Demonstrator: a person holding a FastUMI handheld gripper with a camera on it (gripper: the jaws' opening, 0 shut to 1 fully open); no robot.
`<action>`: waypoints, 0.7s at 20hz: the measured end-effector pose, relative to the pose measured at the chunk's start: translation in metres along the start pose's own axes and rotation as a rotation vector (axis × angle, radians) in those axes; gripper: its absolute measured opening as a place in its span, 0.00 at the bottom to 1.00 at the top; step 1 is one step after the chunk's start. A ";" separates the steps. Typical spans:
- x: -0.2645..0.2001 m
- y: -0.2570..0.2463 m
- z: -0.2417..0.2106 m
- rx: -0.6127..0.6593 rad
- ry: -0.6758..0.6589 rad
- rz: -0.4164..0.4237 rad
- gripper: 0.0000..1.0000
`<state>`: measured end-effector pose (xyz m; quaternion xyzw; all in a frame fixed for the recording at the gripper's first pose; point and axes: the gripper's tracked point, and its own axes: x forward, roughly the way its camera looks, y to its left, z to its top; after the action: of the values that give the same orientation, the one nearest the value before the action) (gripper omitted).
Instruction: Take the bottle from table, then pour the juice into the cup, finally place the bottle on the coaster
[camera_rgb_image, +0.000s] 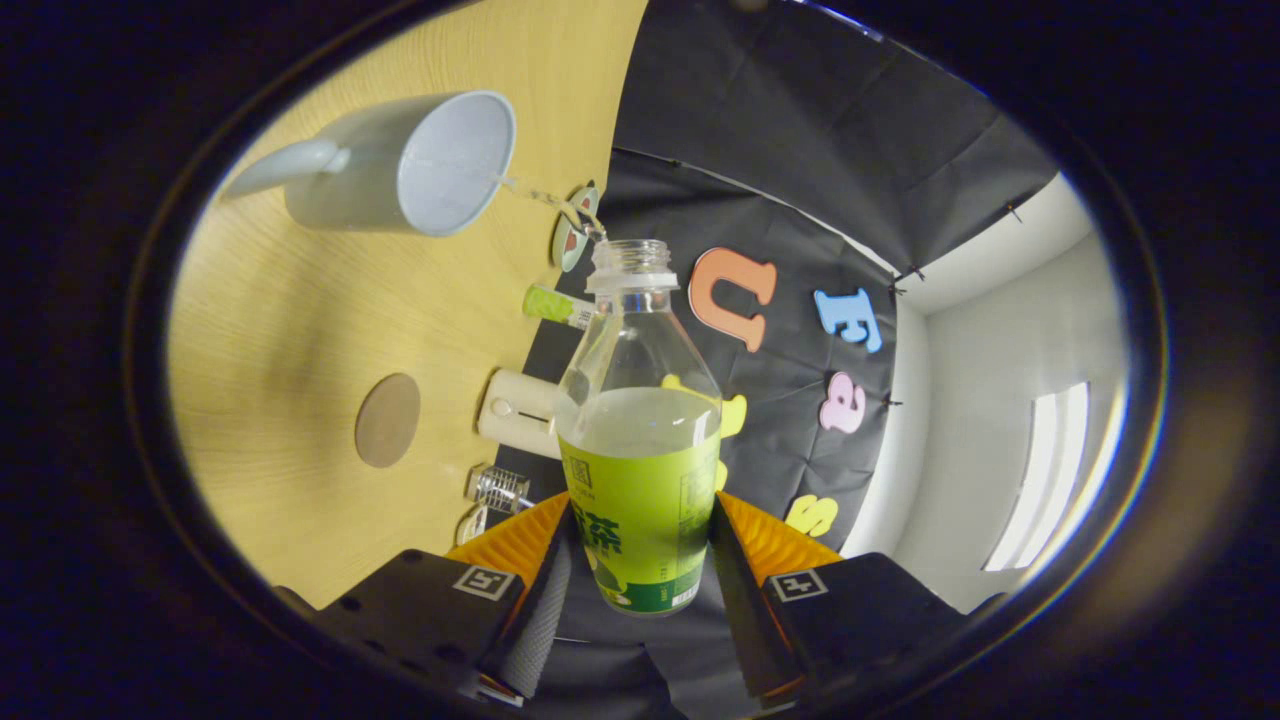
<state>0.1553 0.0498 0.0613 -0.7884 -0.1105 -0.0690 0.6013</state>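
Bottle (640, 450) clamped between both fingers of gripper (640, 560), centre frame, tilted, thin stream arcing into cup (420, 165) upper left. Keep tilt gentle, neck aimed at rim, no jerks. Coaster (388, 420) mid-left on table (290, 330), waiting for later.

Can't really see the bottle's (640, 440) base, it's tucked down between the gripper (640, 540) fingers. The small green item (553, 305) and the round disc (574, 232) behind the neck are partly covered. The glass thing (497, 488) by the left finger is too small to make out.
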 end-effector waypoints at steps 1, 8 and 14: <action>0.000 -0.001 0.001 -0.005 -0.002 -0.003 0.78; 0.004 -0.007 0.000 -0.044 -0.006 -0.016 0.78; 0.005 -0.017 0.003 -0.072 -0.018 -0.041 0.78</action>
<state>0.1560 0.0570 0.0774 -0.8077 -0.1294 -0.0779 0.5699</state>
